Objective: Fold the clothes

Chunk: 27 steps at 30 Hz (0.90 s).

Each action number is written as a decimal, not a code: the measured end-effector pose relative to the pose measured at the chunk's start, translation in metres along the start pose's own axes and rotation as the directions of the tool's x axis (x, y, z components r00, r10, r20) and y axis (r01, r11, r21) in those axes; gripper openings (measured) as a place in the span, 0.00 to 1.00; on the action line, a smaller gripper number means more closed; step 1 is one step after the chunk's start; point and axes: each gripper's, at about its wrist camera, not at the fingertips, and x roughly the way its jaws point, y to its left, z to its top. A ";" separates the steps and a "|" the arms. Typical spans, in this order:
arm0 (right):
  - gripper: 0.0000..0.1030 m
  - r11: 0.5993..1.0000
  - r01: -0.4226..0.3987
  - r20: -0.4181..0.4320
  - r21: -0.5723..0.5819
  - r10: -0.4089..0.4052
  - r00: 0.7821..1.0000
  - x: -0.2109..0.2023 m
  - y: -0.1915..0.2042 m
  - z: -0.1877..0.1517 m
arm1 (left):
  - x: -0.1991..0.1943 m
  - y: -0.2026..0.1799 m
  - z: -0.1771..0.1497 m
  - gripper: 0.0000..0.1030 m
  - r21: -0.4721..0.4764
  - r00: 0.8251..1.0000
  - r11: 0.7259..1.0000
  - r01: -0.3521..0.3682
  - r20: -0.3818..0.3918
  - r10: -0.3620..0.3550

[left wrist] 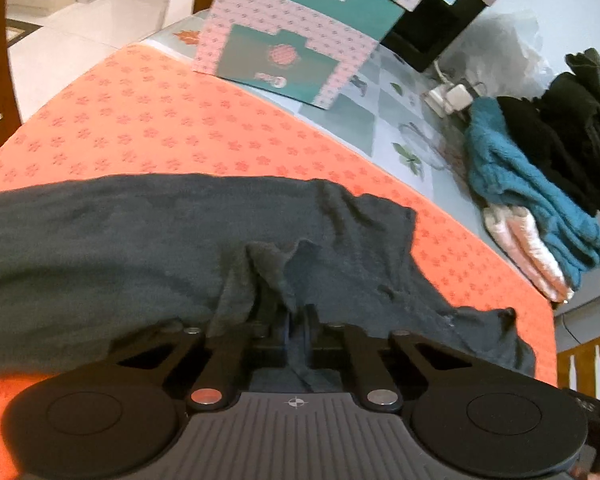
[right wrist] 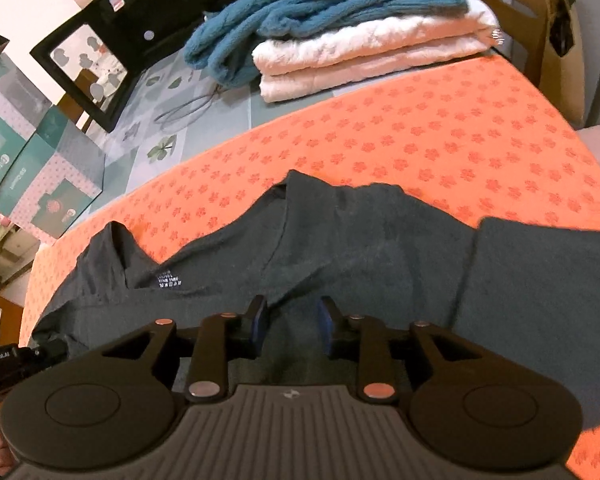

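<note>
A dark grey garment [left wrist: 100,232] lies spread and wrinkled across an orange flower-print mat [left wrist: 160,120]. My left gripper [left wrist: 298,320] is shut on a bunched-up fold of this garment, and the cloth rises in a ridge from between its fingers. In the right wrist view the same garment [right wrist: 380,248] shows its neck opening and a small white label. My right gripper [right wrist: 292,314] is open just over the cloth near the collar. Its blue pads [right wrist: 260,320] stand apart with only flat fabric below them.
Beyond the mat's far edge sit folded clothes: a teal knit [right wrist: 320,0] on a white one [right wrist: 360,60], with black garments [left wrist: 572,128] behind. Teal-and-pink boxes [left wrist: 292,40] and a black appliance [left wrist: 436,28] stand at the back. A cable [right wrist: 188,108] lies on the tabletop.
</note>
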 end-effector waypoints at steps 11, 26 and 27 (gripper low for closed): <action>0.01 0.998 0.067 0.044 0.012 -0.068 0.997 0.007 0.005 0.012 | 0.024 0.001 0.042 0.03 -0.098 0.999 0.995 -0.030 0.020 0.032; 0.23 0.989 0.108 0.052 -0.102 -0.103 0.993 -0.038 -0.018 0.009 | -0.011 0.005 0.040 0.17 0.030 1.000 1.000 0.002 0.023 -0.002; 0.25 0.985 0.111 0.040 -0.133 -0.106 0.994 -0.043 -0.017 0.005 | -0.018 0.006 0.036 0.20 0.054 1.000 0.999 0.001 0.011 -0.002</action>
